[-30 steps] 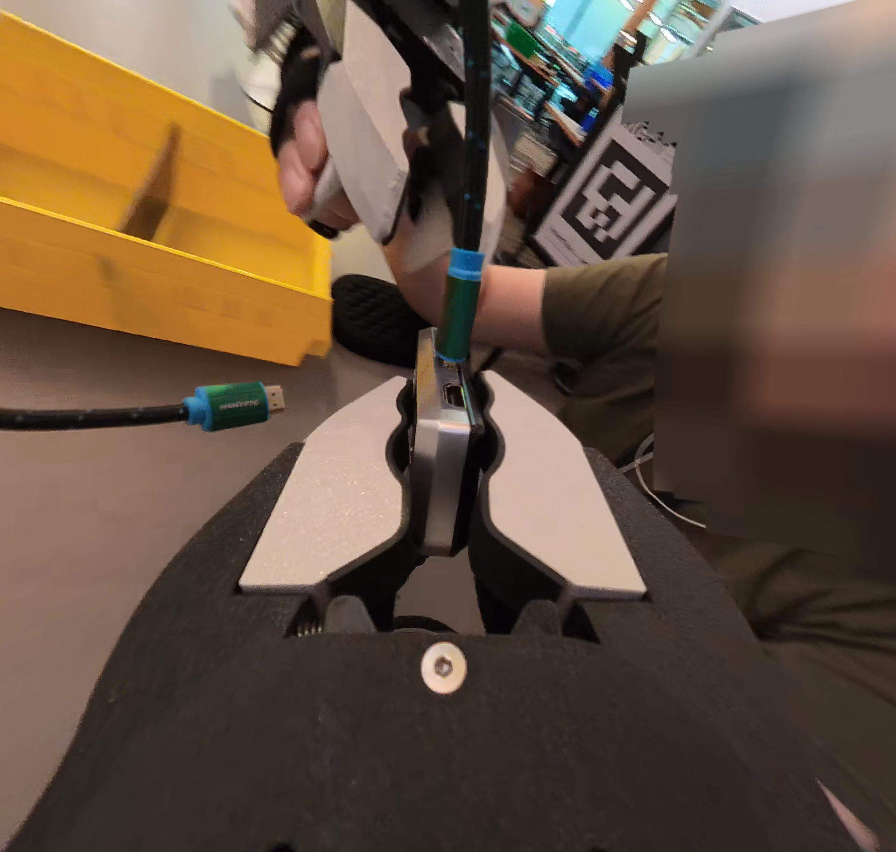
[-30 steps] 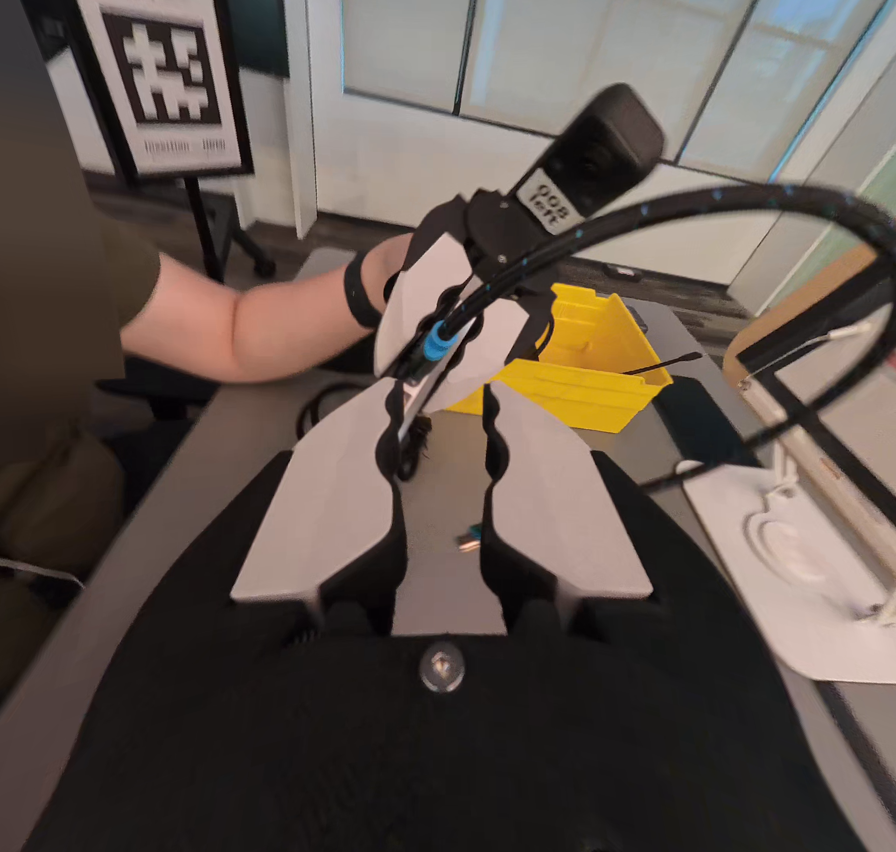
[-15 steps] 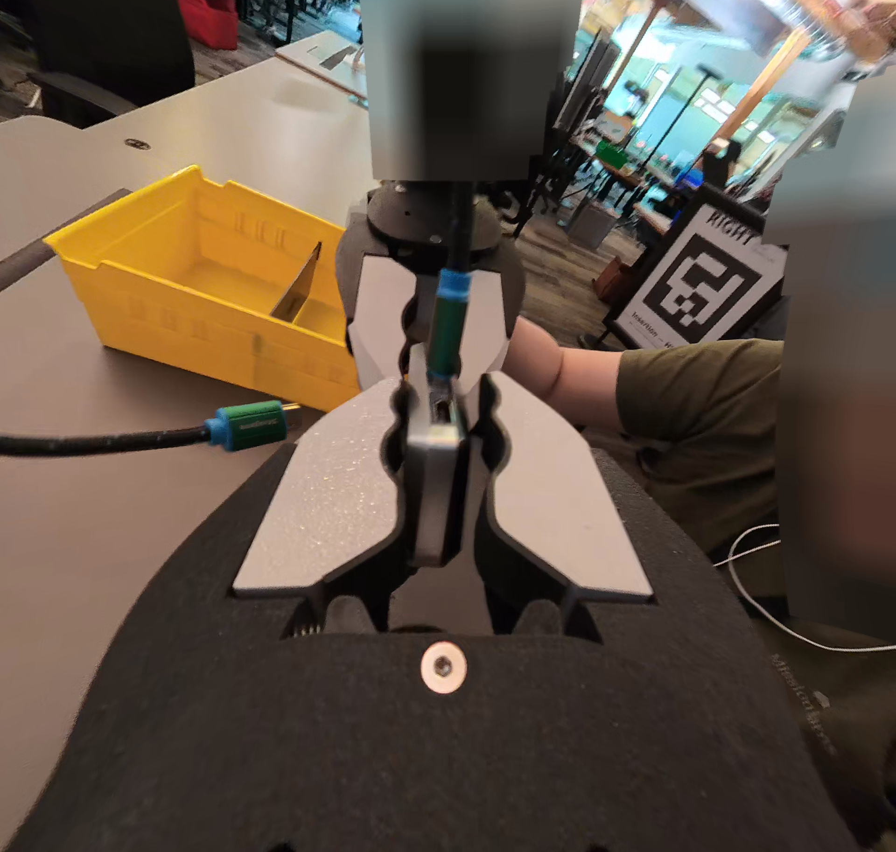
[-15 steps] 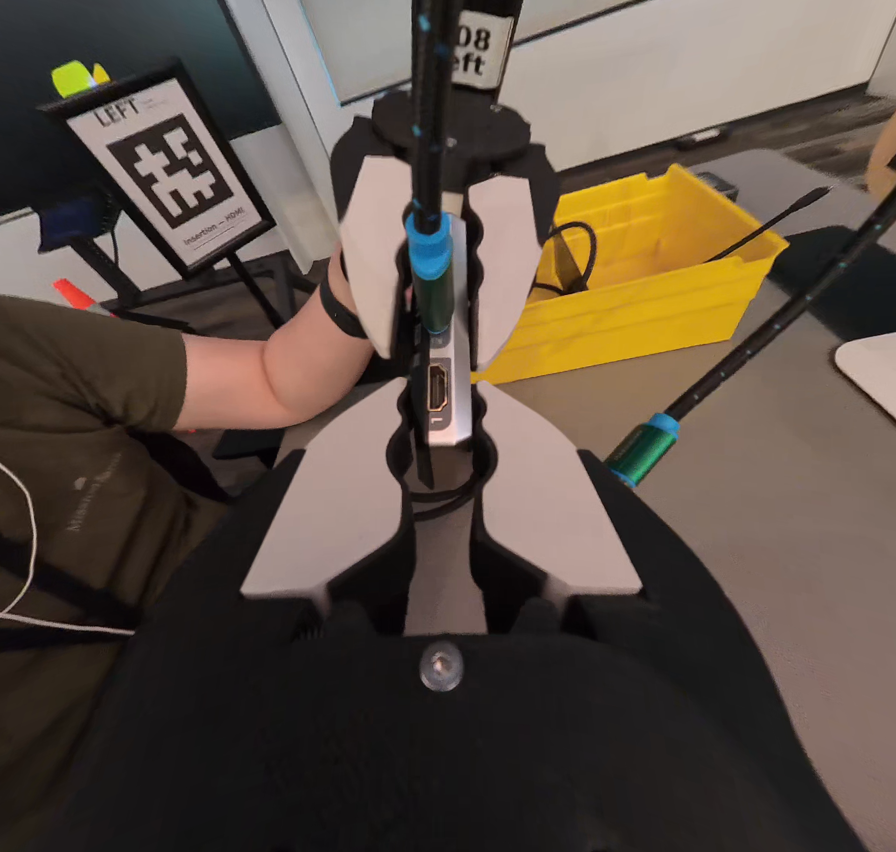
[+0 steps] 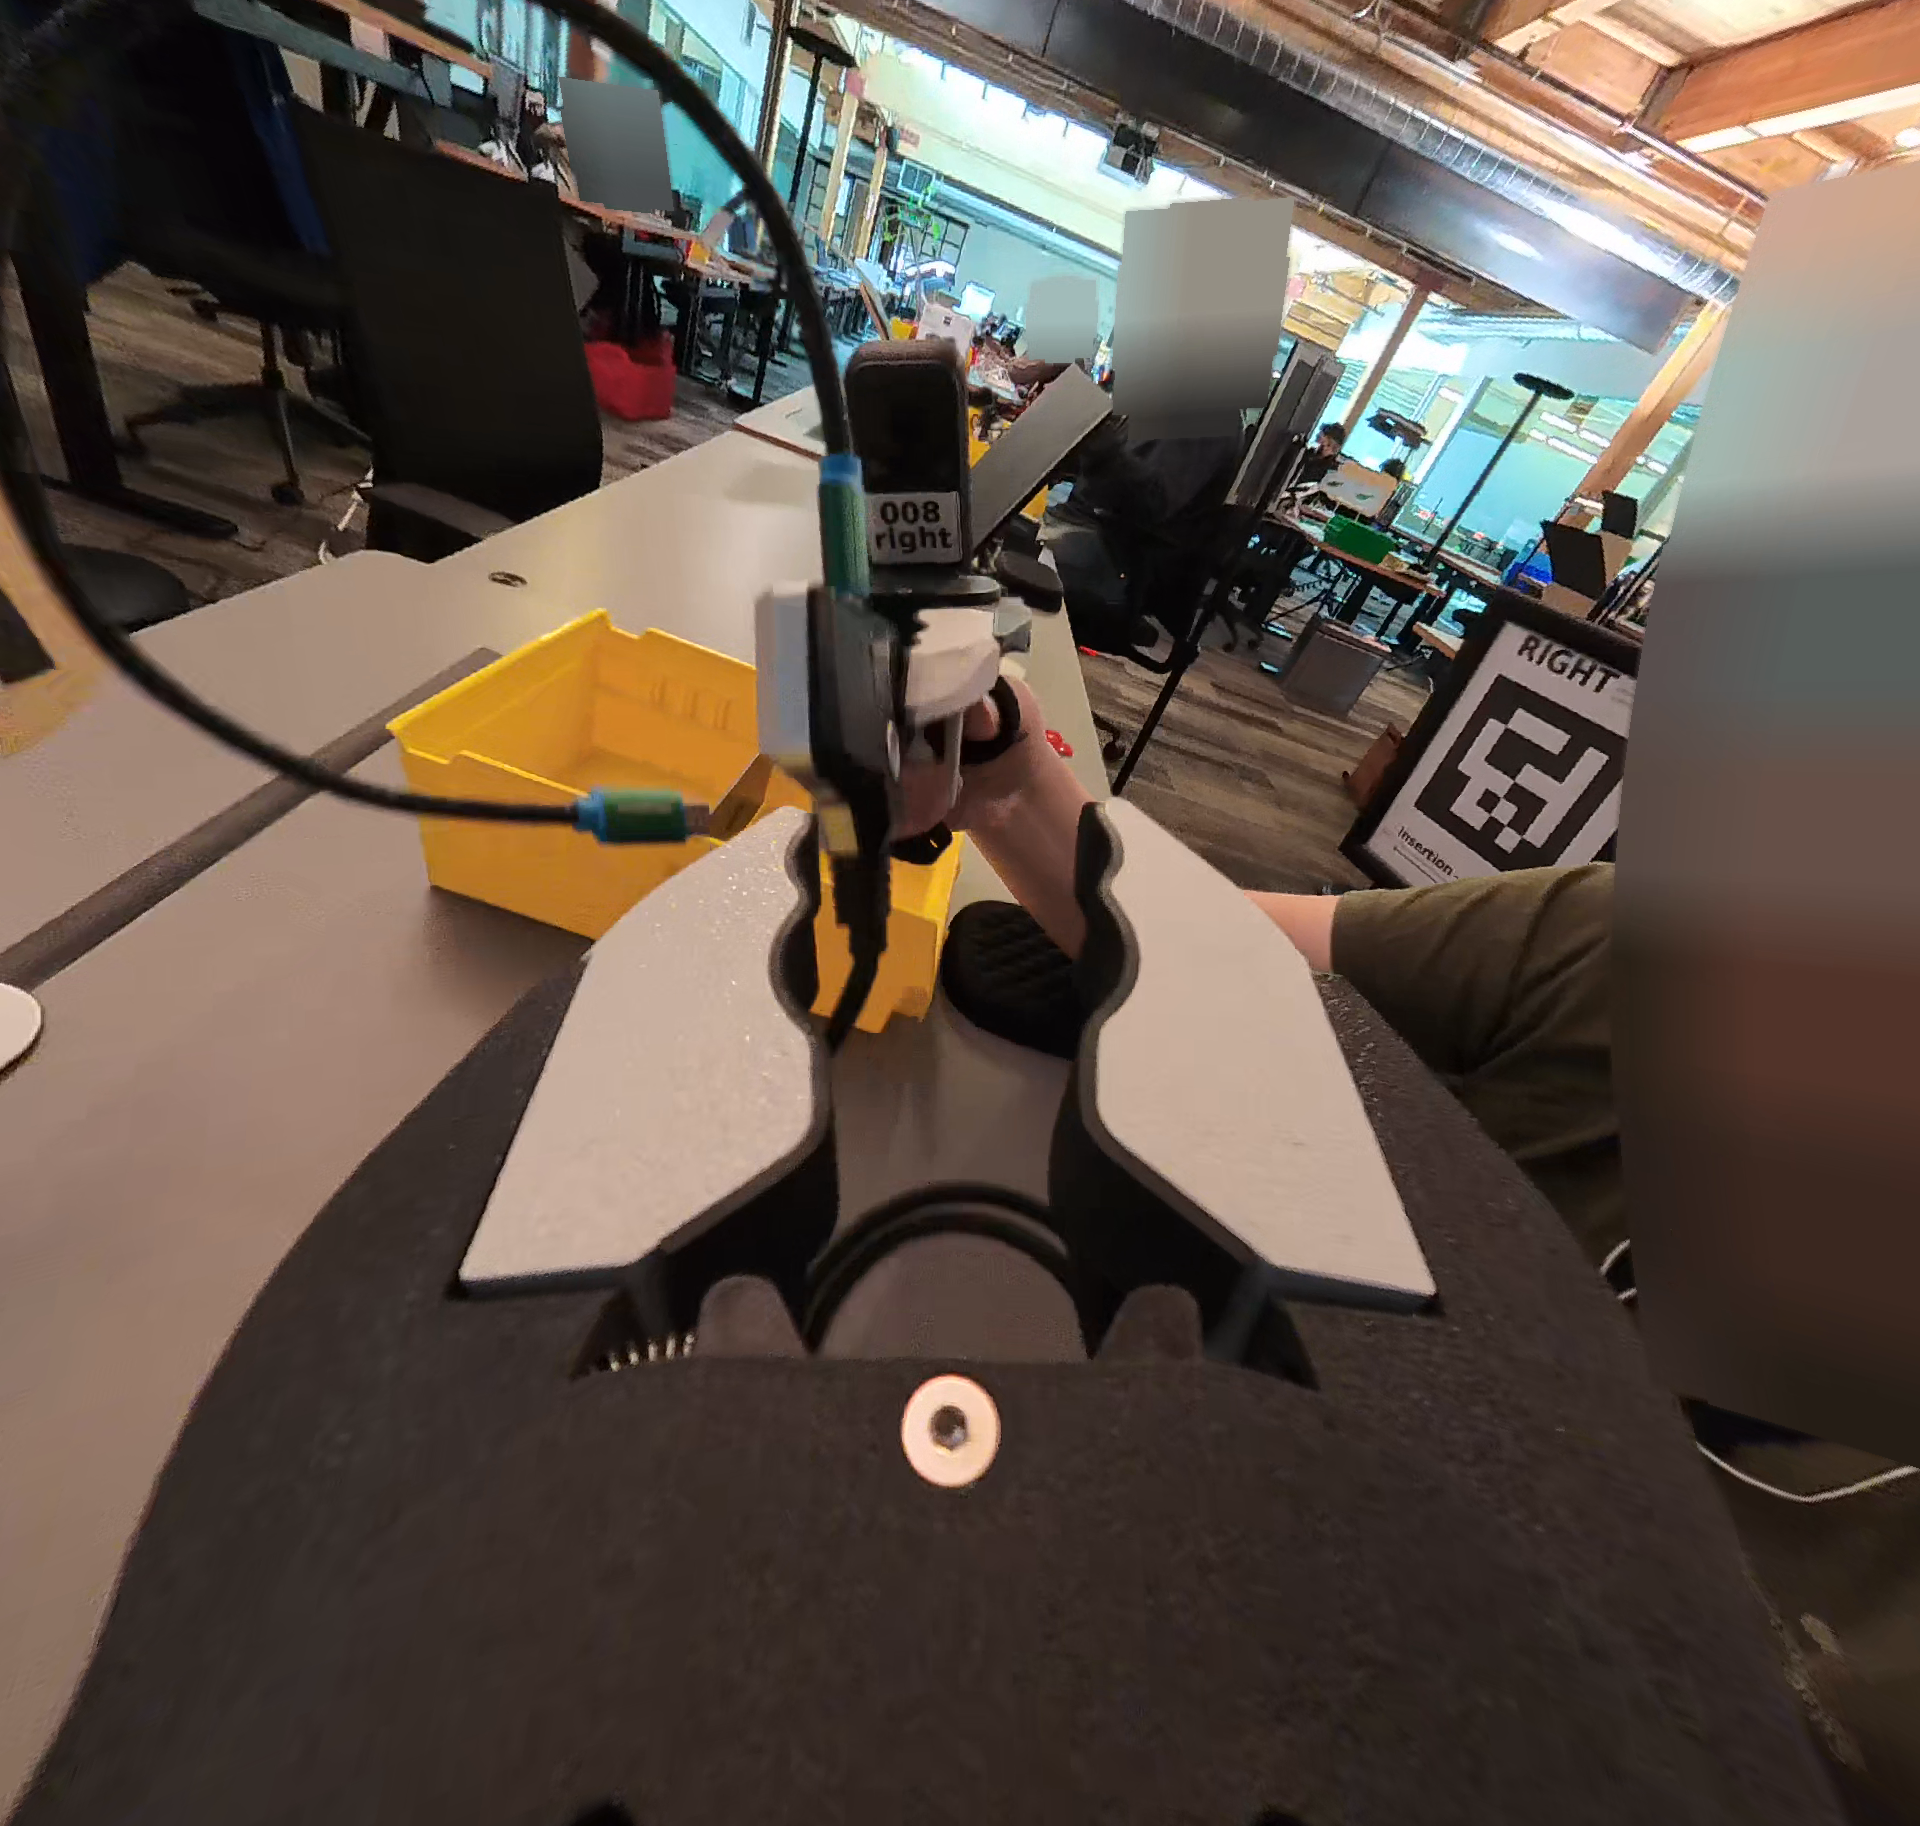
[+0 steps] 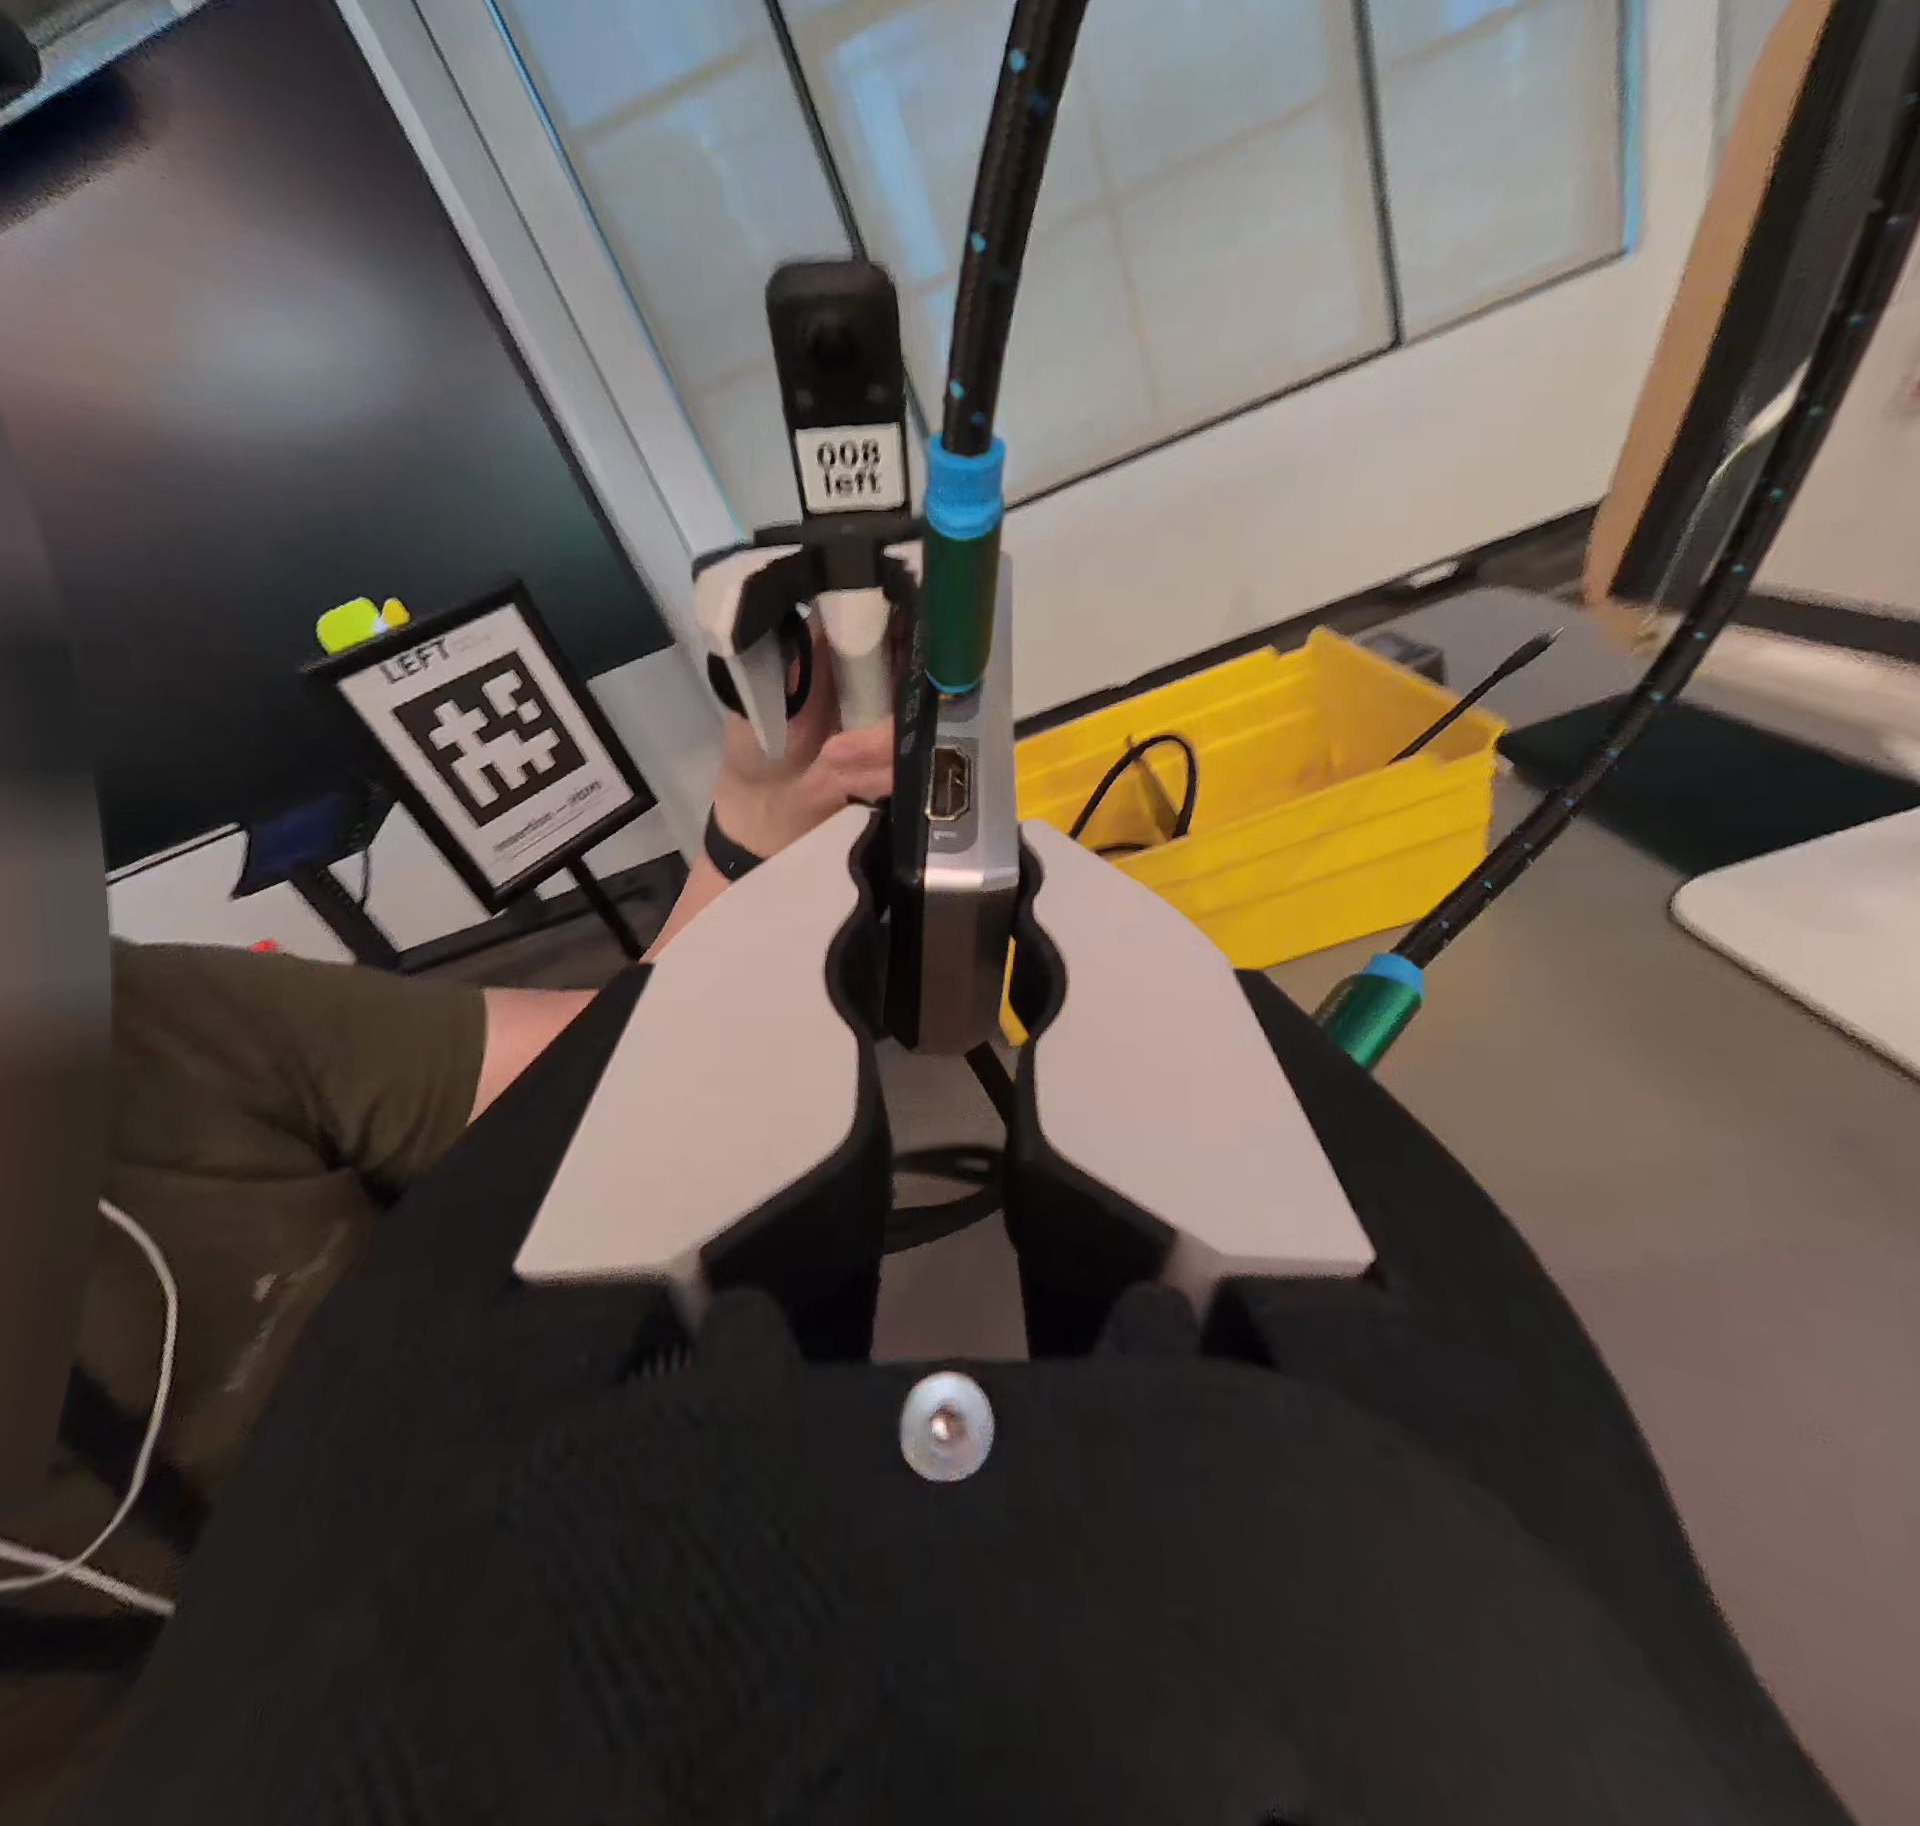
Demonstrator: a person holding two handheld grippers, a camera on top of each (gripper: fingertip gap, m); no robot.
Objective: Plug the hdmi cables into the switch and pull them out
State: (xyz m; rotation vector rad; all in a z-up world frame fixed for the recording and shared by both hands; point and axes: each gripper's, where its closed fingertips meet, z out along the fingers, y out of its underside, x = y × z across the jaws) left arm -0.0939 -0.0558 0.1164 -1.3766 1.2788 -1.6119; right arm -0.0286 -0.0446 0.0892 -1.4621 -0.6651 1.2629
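In the right wrist view my right gripper (image 6: 948, 841) is shut on the grey HDMI switch (image 6: 961, 903), held upright. One green HDMI plug (image 6: 961, 613) sits in the switch's upper port. The port (image 6: 951, 784) below it is free. A second green plug (image 6: 1371, 1013) hangs loose at the right on its black cable. My left gripper (image 5: 945, 841) is open and holds nothing. Ahead of it the right gripper (image 5: 852, 716) holds the switch with the plug (image 5: 844, 540) on top. The switch's black lead (image 5: 857, 945) hangs by my left fingertip. The loose plug (image 5: 634, 820) hangs at the left.
A yellow bin (image 5: 582, 737) stands on the grey table (image 5: 208, 1049), also in the right wrist view (image 6: 1299, 789). A black pad (image 5: 1008, 955) lies behind my left fingers. Marker signs (image 5: 1517, 768) (image 6: 488, 727) stand beyond the table. A white flat base (image 6: 1818, 924) lies at the right. The tips of one gripper are about 8 cm away from the tips of the other.
The left gripper held the switch; the right gripper closed on it, then the left opened, let go and drew back. The switch with its plugged cable now rests in the right gripper alone.
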